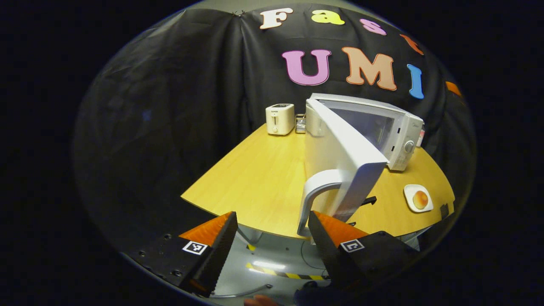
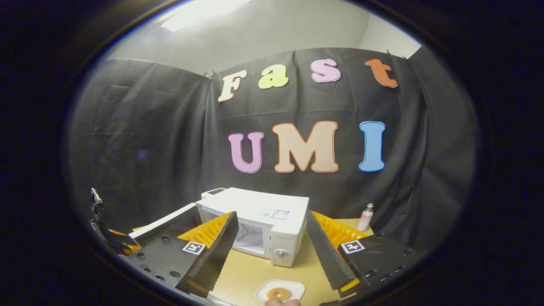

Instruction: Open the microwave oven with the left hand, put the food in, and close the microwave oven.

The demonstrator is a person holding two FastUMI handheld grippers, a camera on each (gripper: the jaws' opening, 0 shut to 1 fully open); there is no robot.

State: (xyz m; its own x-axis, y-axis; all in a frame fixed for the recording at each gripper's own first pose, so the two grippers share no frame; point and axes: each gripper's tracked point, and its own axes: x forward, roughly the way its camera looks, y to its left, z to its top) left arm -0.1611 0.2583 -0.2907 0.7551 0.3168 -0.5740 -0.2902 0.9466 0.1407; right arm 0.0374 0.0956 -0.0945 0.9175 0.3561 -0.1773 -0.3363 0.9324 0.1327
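In the left gripper view, nearest to me is my left gripper, its two fingers spread wide with nothing between them, hanging out past the near edge of the table over a grey floor with a yellow-and-black striped tape line. Just beyond the right finger stands the microwave oven's door, swung well open toward me, its curved handle close beside that fingertip; I cannot tell whether they touch. The microwave oven itself sits farther back on the right of the wooden table, its cavity exposed and a knob on its right panel. To its right, near the table's near edge, a white plate carries the food, a round golden bun. At the far left of the oven stands a white toaster, with a small wire rack just beside it. In the right gripper view, my right gripper is also wide open and holds nothing, poised above the table. Directly below and between its fingers lies the plate with the food, a fingertip showing at its near rim. Beyond stands the microwave oven, door swung out to the left, and a small bottle stands at the far right.
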